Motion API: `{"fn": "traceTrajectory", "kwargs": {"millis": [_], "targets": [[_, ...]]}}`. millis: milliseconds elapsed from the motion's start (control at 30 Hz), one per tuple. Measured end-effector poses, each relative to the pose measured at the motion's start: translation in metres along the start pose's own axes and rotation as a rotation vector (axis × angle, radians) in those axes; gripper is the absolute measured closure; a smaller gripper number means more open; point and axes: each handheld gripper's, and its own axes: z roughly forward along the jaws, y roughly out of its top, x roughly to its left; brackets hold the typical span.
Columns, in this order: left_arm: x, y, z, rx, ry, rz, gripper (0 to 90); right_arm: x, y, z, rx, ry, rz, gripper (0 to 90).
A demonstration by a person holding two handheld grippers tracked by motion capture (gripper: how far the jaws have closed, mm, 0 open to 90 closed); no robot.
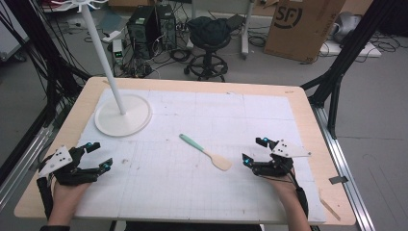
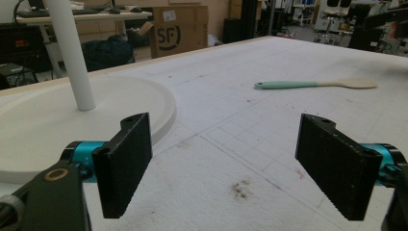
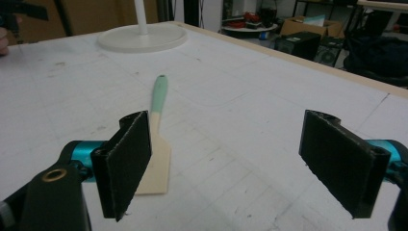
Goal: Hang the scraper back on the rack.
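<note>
A wooden spatula [image 1: 206,151] with a mint-green handle lies flat on the white mat, its blade toward the right. The same spatula [image 2: 315,84] shows far ahead in the left gripper view, and close in the right gripper view, where the spatula [image 3: 156,139] lies partly behind the left jaw. My left gripper [image 1: 99,155] rests at the mat's left front, open and empty. My right gripper [image 1: 254,150] stands open just right of the spatula's blade, holding nothing. A white stand with a round base [image 1: 123,115] and tall pole [image 1: 103,53] stands at the back left.
The white gridded mat [image 1: 260,120] covers a wooden table [image 1: 317,144]. A thin wooden stick [image 1: 330,208] lies at the table's front right corner. Beyond the table are a stool, computer towers, cables and a cardboard box [image 1: 303,24].
</note>
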Motion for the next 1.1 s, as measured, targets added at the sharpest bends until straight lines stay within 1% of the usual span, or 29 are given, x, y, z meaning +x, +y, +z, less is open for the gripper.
{"fn": "traceTrajectory", "kwargs": {"millis": [33,100,133,200,267,300,333,367,400,433,467,533,567,600,700,733,767,800,833,900,933,967,1000,1067,1100], "targets": [[0.000,0.000,0.000,0.001,-0.001,0.006,20.9,0.001,0.003,0.004,0.000,-0.002,0.008,17.6],[-0.001,0.000,0.000,0.002,-0.001,0.011,20.9,0.002,0.006,0.008,0.003,0.004,0.004,17.6],[-0.001,0.000,0.000,0.001,0.000,0.012,20.9,0.003,0.008,0.012,0.005,0.017,0.002,17.7],[-0.002,0.000,0.000,0.000,0.001,0.011,20.8,0.004,0.010,0.017,0.017,0.026,-0.004,17.6],[-0.002,0.000,0.000,0.000,0.001,0.014,20.7,0.007,0.014,0.026,0.037,0.045,-0.005,17.7],[-0.002,0.000,0.000,0.000,0.002,0.020,20.7,0.007,0.016,0.030,0.039,0.045,-0.016,17.6],[-0.002,0.000,0.000,-0.001,0.004,0.023,20.7,0.009,0.018,0.035,0.045,0.054,-0.012,17.7],[-0.003,0.000,0.000,-0.001,0.005,0.023,20.7,0.010,0.019,0.039,0.051,0.057,-0.019,17.7],[-0.003,0.000,0.000,0.001,0.005,0.024,20.7,0.010,0.019,0.039,0.051,0.057,-0.019,17.7],[-0.003,0.000,0.000,0.003,0.006,0.025,20.7,0.012,0.023,0.046,0.067,0.069,-0.012,17.7],[-0.003,0.000,0.000,0.004,0.007,0.024,20.7,0.012,0.023,0.046,0.067,0.069,-0.012,17.7],[-0.003,0.000,0.001,0.004,0.008,0.021,20.7,0.015,0.026,0.054,0.079,0.076,-0.010,17.6],[-0.003,0.000,0.001,0.005,0.006,0.019,20.7,0.017,0.029,0.062,0.092,0.077,-0.011,17.7],[-0.002,0.000,0.001,0.007,0.008,0.019,20.7,0.017,0.029,0.062,0.092,0.077,-0.011,17.7],[-0.002,0.000,0.001,0.011,0.007,0.018,20.7,0.023,0.031,0.082,0.125,0.105,0.000,17.7],[-0.002,0.000,0.001,0.011,0.007,0.019,20.7,0.023,0.031,0.082,0.125,0.105,0.000,17.7],[-0.002,0.000,0.001,0.011,0.007,0.019,20.8,0.027,0.030,0.091,0.153,0.106,-0.014,18.2],[-0.002,0.000,0.001,0.011,0.007,0.018,20.8,0.027,0.030,0.091,0.153,0.106,-0.014,18.2],[-0.002,0.000,0.001,0.011,0.007,0.017,20.8,0.030,0.029,0.099,0.183,0.109,-0.016,18.9],[-0.002,0.000,0.001,0.011,0.007,0.018,20.8,0.033,0.029,0.104,0.204,0.106,-0.018,20.3],[-0.002,0.000,0.001,0.013,0.007,0.023,20.8,0.033,0.029,0.104,0.204,0.106,-0.018,20.3],[-0.003,0.000,0.001,0.012,0.008,0.025,20.8,0.036,0.028,0.111,0.228,0.109,-0.011,22.4],[-0.003,0.000,0.001,0.012,0.008,0.025,20.8,0.036,0.028,0.111,0.228,0.109,-0.011,22.4],[-0.004,0.000,0.002,0.016,0.006,0.031,20.8,0.040,0.025,0.119,0.262,0.118,-0.007,26.9],[-0.004,0.000,0.002,0.016,0.006,0.031,20.8,0.041,0.024,0.121,0.268,0.123,-0.005,28.7]]}}
